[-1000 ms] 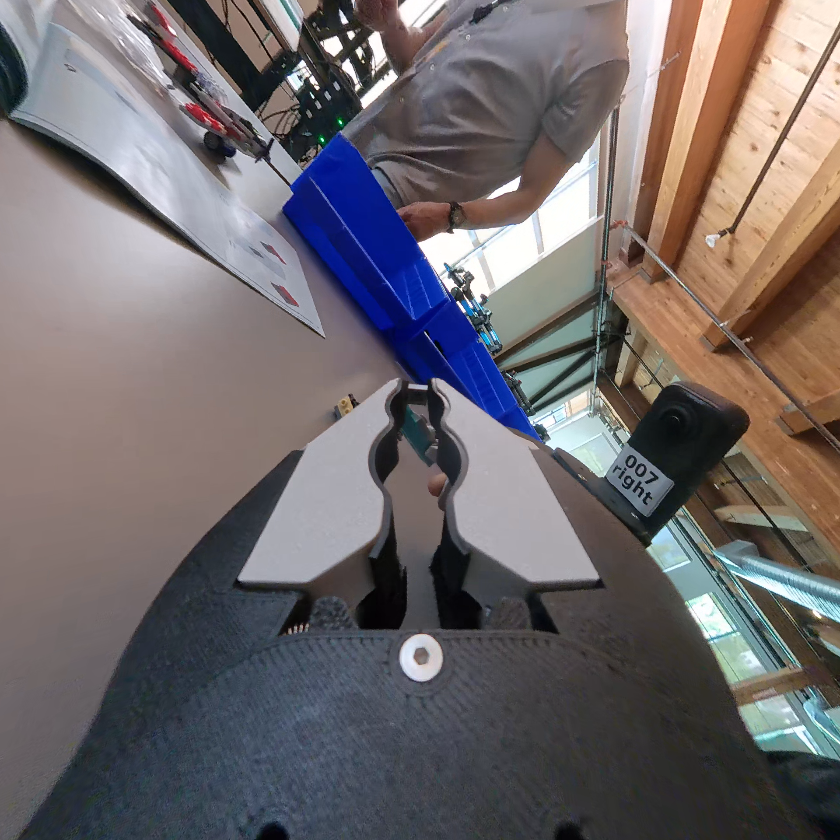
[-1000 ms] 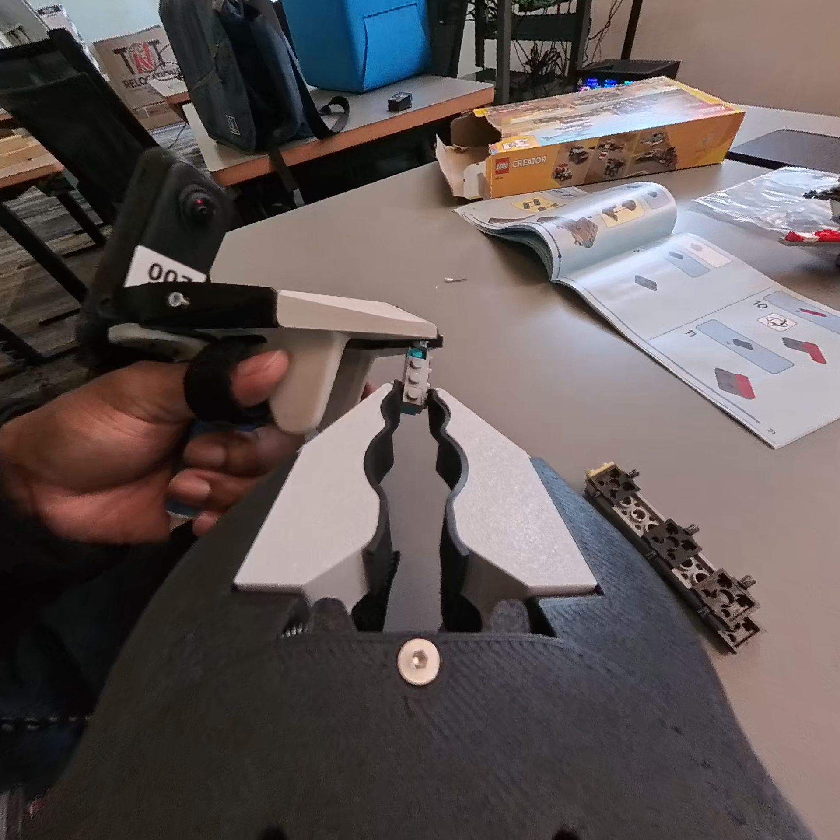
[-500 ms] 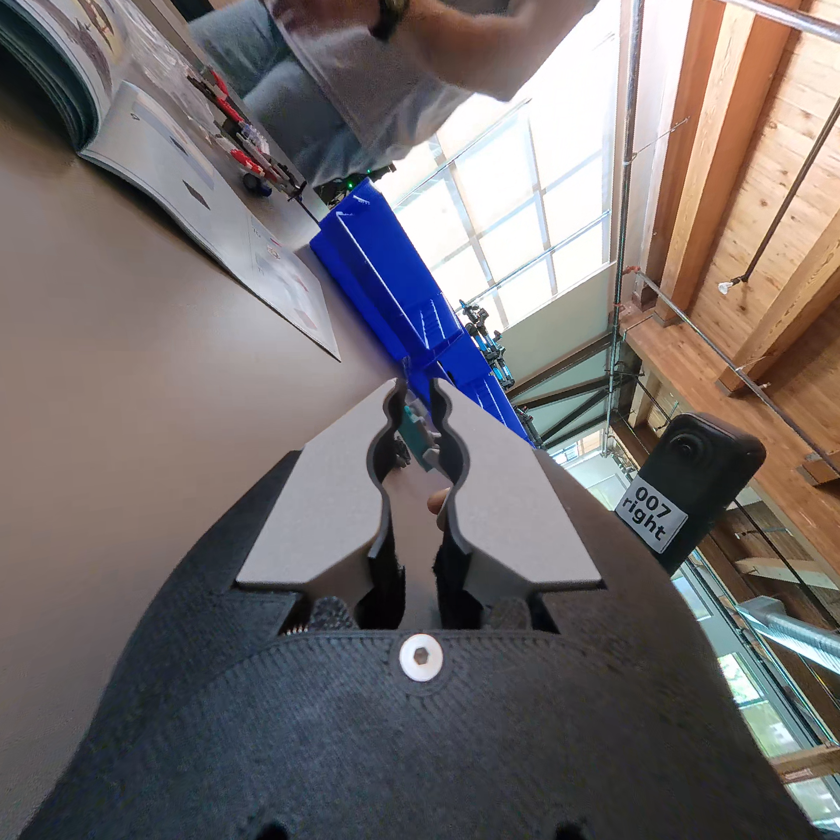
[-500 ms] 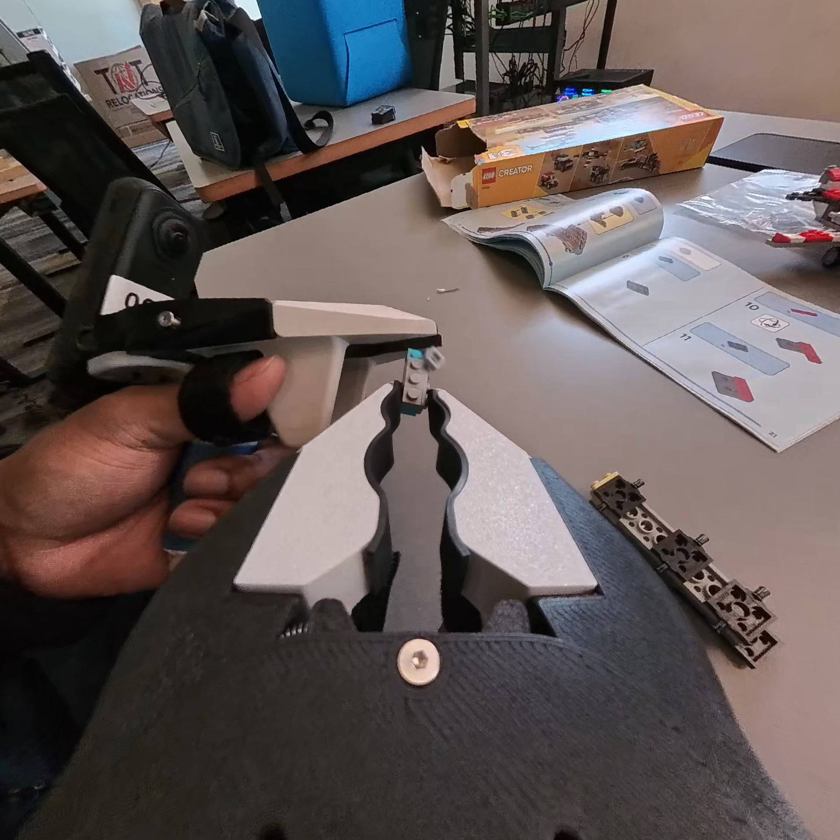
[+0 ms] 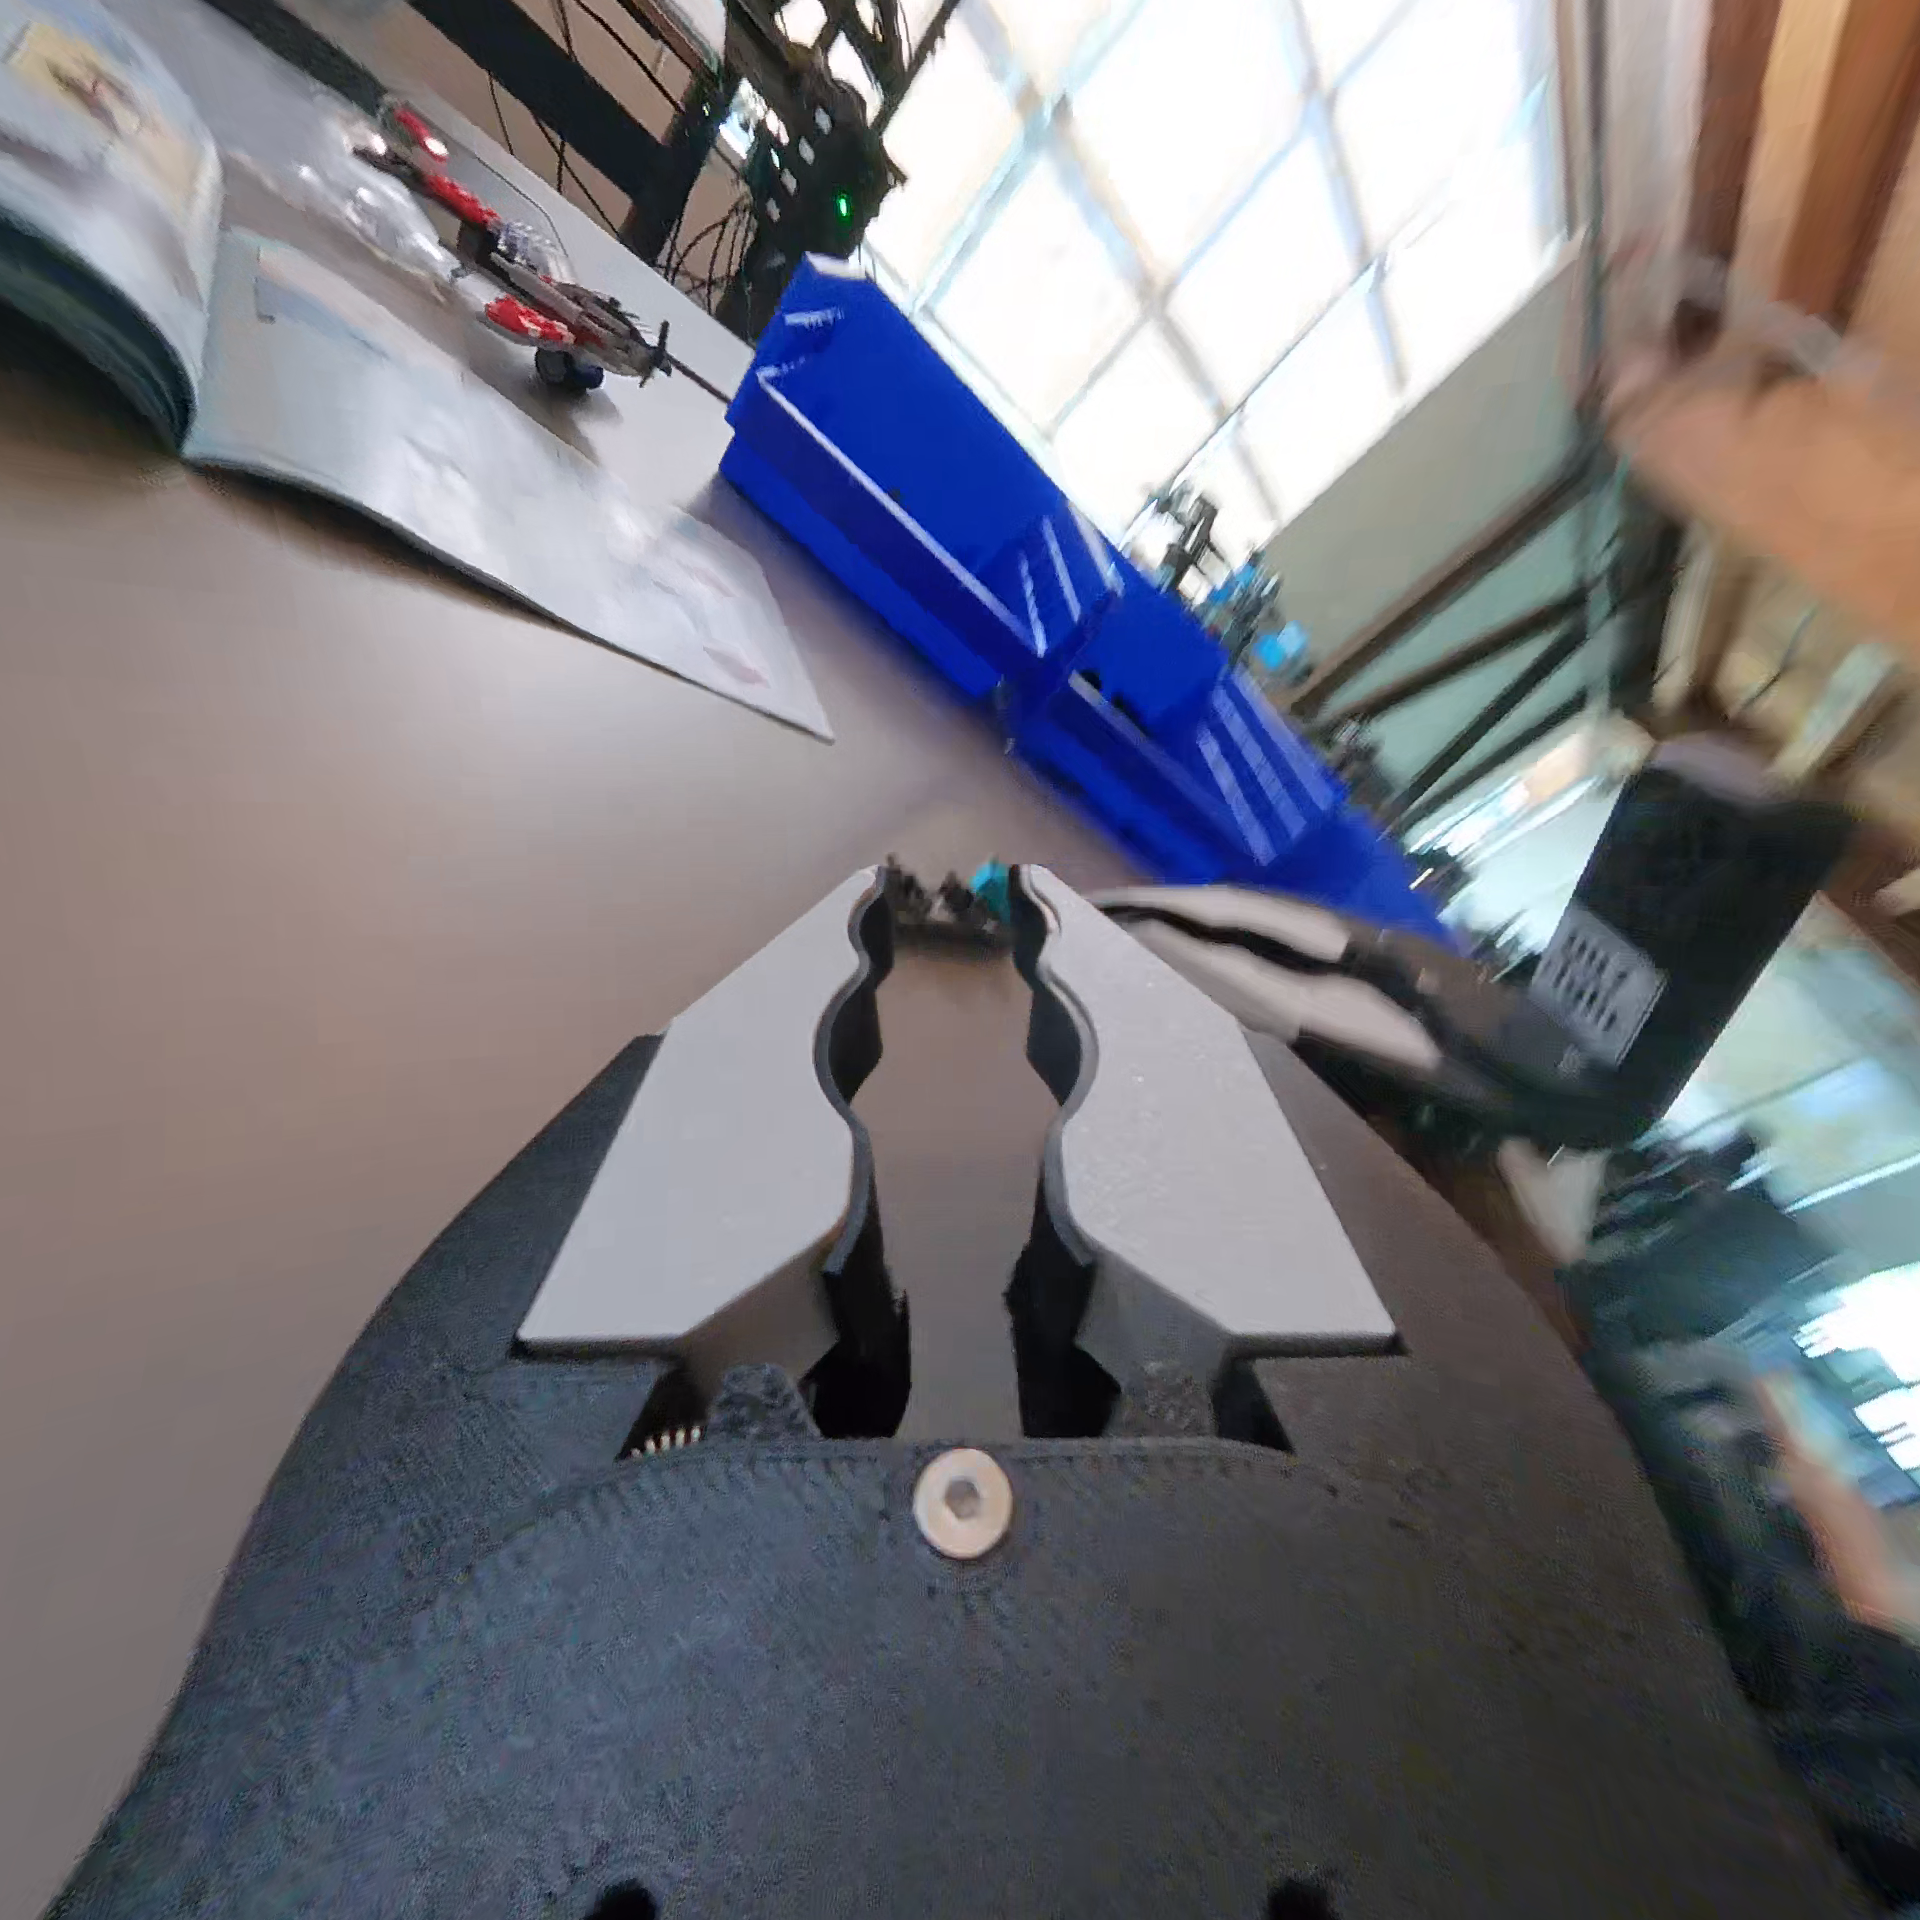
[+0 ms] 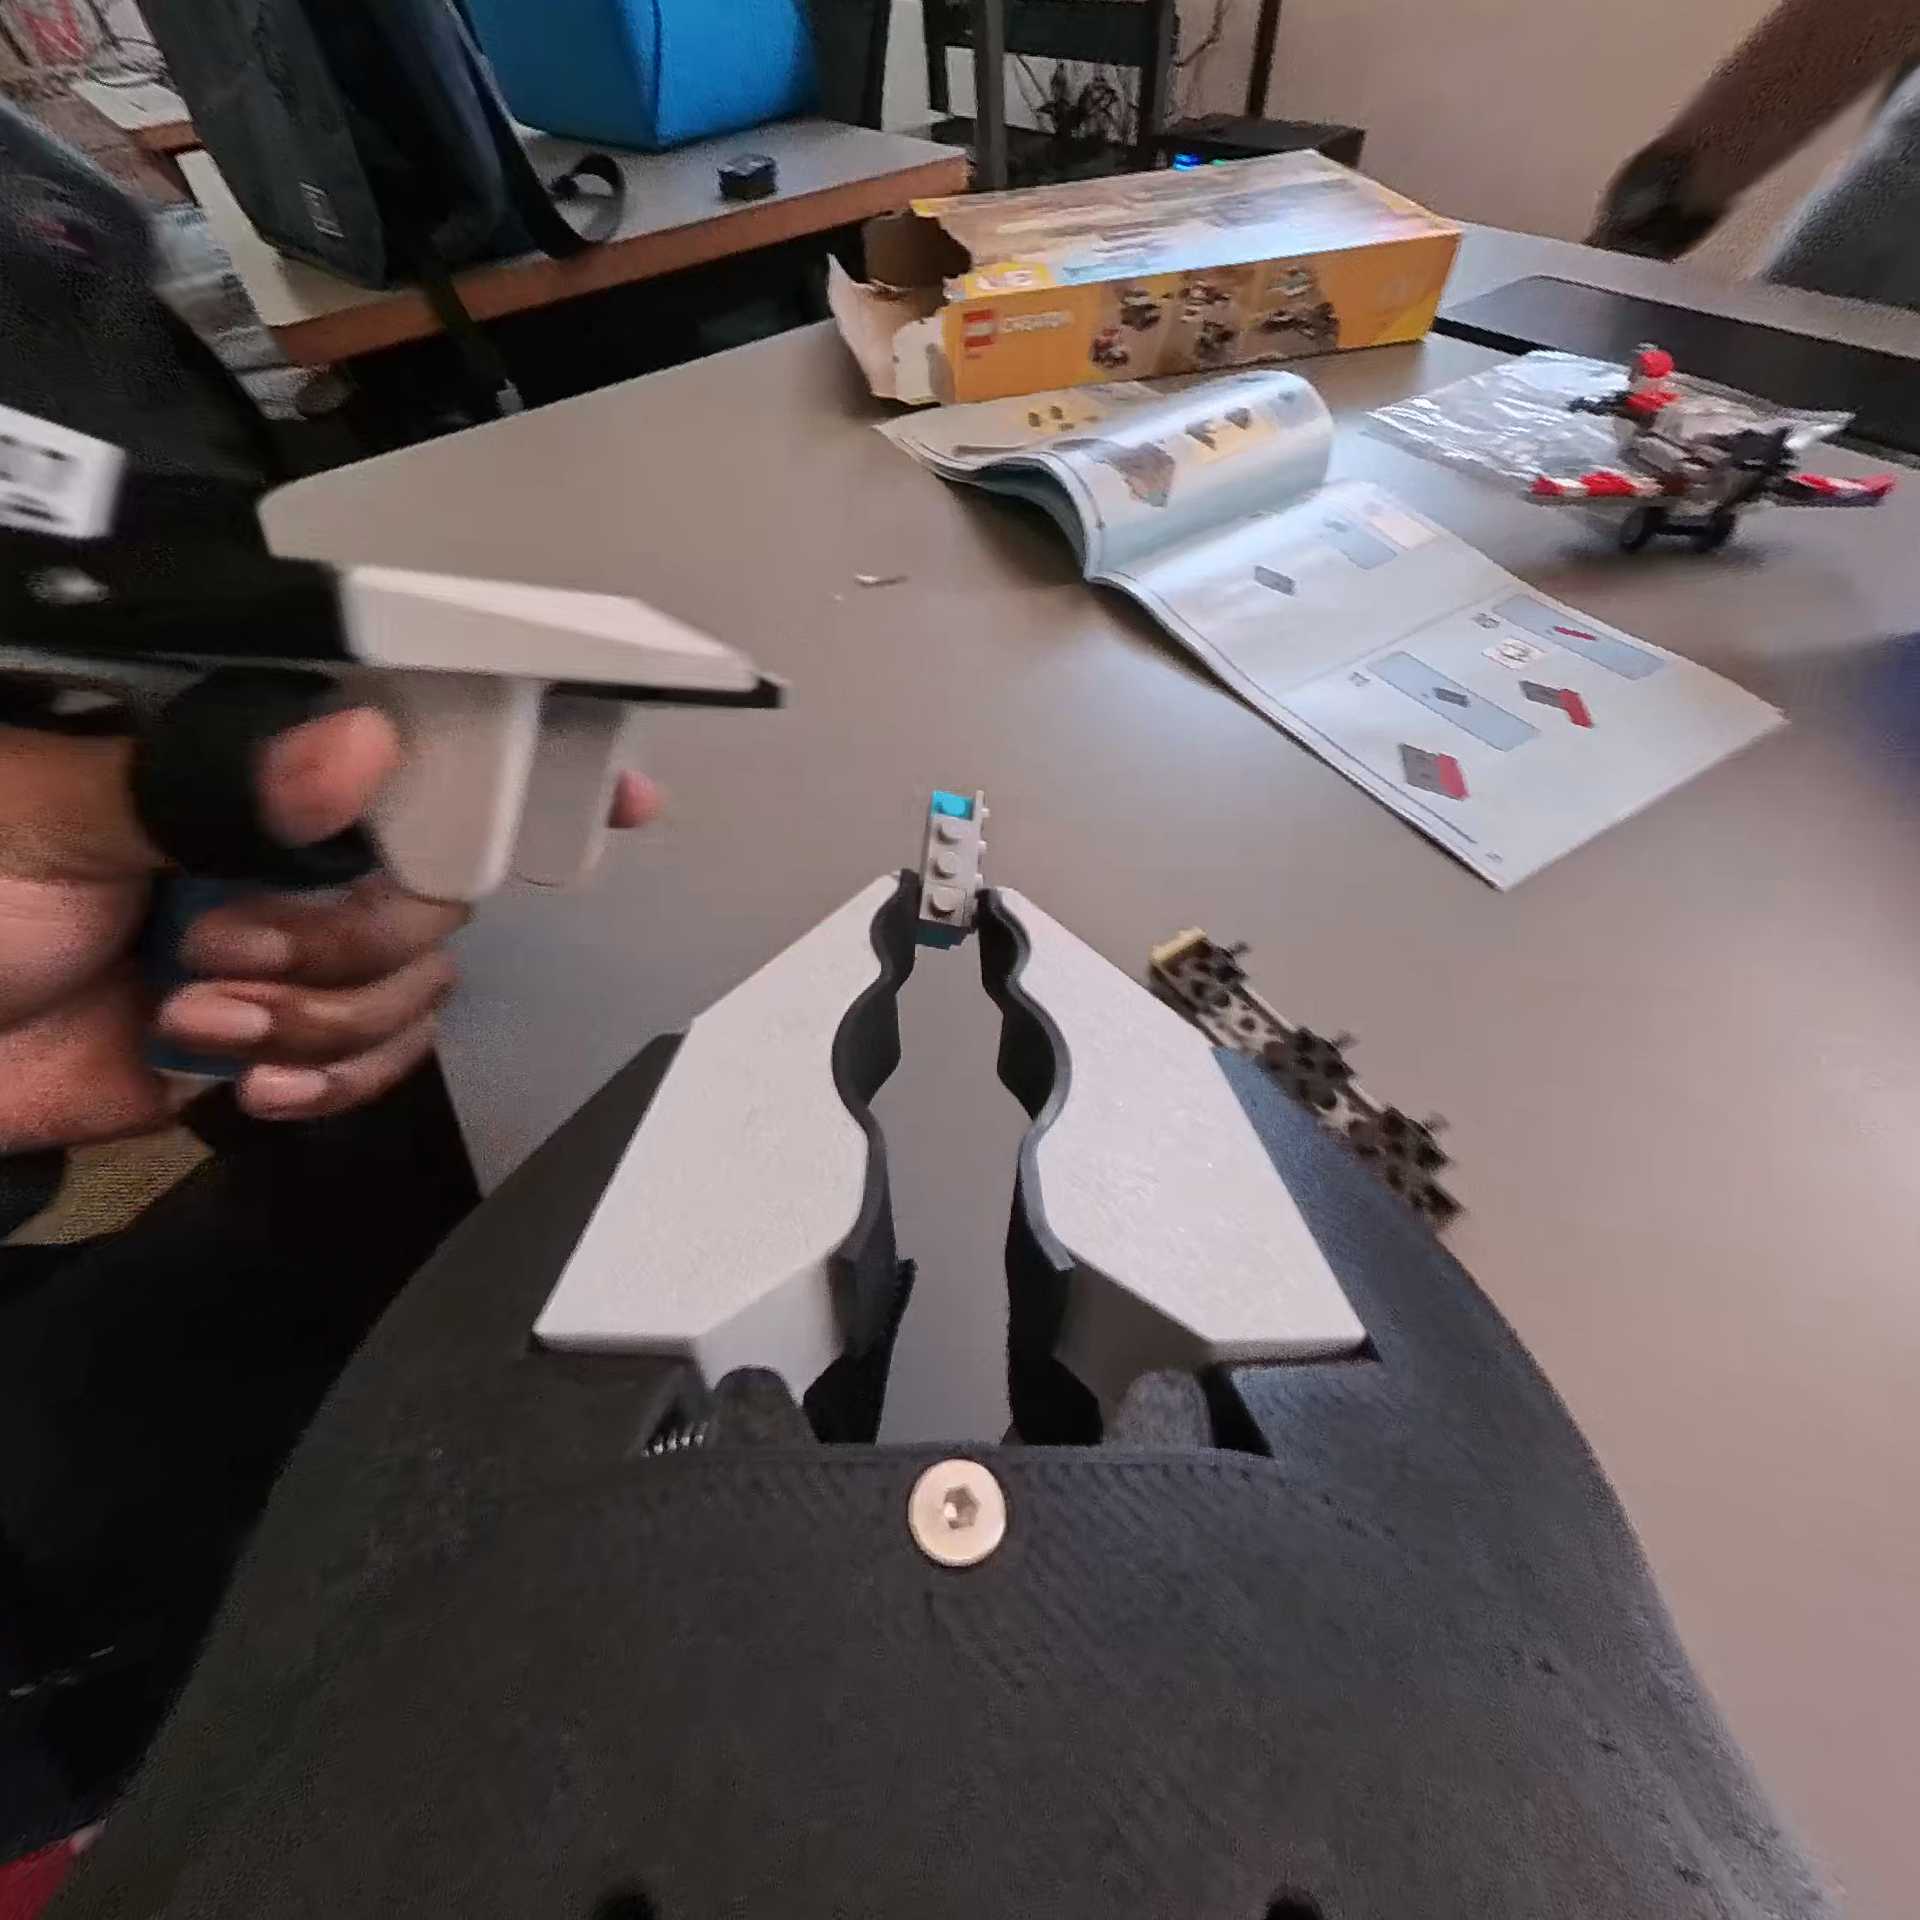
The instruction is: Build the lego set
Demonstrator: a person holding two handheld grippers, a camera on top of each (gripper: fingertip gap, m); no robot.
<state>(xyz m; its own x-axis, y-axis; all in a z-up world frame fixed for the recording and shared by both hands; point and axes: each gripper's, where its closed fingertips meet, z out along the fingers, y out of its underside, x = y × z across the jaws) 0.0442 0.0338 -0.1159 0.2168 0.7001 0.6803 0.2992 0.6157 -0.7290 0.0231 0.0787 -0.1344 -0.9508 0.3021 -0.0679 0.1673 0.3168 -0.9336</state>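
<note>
**Right gripper held a small lego piece above the table**

The right gripper (image 6: 948, 914) was clenched on a small grey and teal lego piece (image 6: 953, 871), pinching its lower end so that the rest stood up past the fingertips, in the air above the grey table (image 6: 727, 499). The left gripper (image 5: 951, 904) had its fingers parted, with nothing between them; in the right wrist view it sat to the left, held in a hand (image 6: 208, 935), apart from the piece. A long black lego assembly (image 6: 1309, 1070) lay on the table just right of the right gripper. Farther back lay an open instruction booklet (image 6: 1351, 613), a yellow lego box (image 6: 1195, 281) and a red and grey lego plane (image 6: 1704, 468). Blue bins (image 5: 935, 509) stood at the table's far side in the blurred left wrist view.
</note>
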